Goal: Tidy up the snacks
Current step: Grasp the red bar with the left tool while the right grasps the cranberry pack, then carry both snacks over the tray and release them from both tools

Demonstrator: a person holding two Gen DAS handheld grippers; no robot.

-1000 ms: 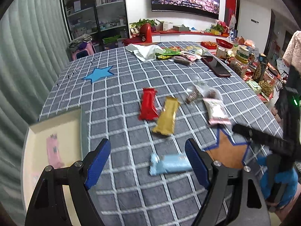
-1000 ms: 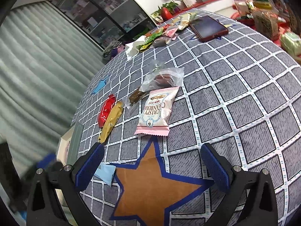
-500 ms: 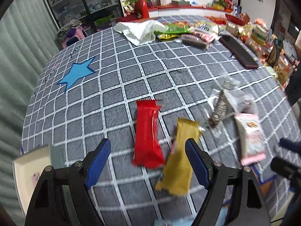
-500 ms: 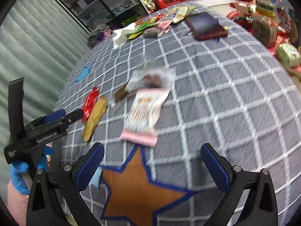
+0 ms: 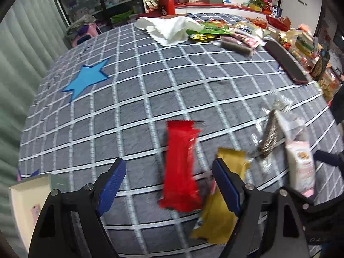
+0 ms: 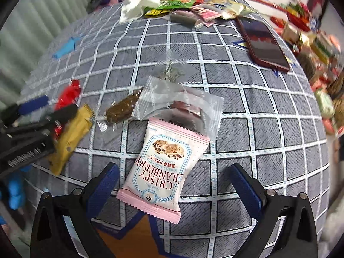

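My left gripper (image 5: 169, 182) is open, its fingers on either side of a red snack bar (image 5: 181, 165) on the checked tablecloth. A gold bar (image 5: 219, 197) lies just right of it, partly behind the right finger. My right gripper (image 6: 172, 185) is open around a pink Crispy Cranberry packet (image 6: 163, 167). Behind that lie a clear wrapper (image 6: 180, 105) and a dark seed bar (image 6: 122, 109). The pink packet (image 5: 301, 167) also shows in the left wrist view. The left gripper (image 6: 32, 124) shows at the left of the right wrist view.
A cream box (image 5: 23, 202) sits at the table's near left edge. A pile of snacks (image 5: 228, 34), a white cloth (image 5: 169, 28) and a dark phone (image 5: 283, 62) lie at the far side. A blue star (image 5: 86, 79) and an orange star (image 6: 133, 238) mark the cloth.
Both grippers have moved forward and lower. The left one now straddles the red bar, leaving the light blue packet behind. The right one has closed in on the pink packet.
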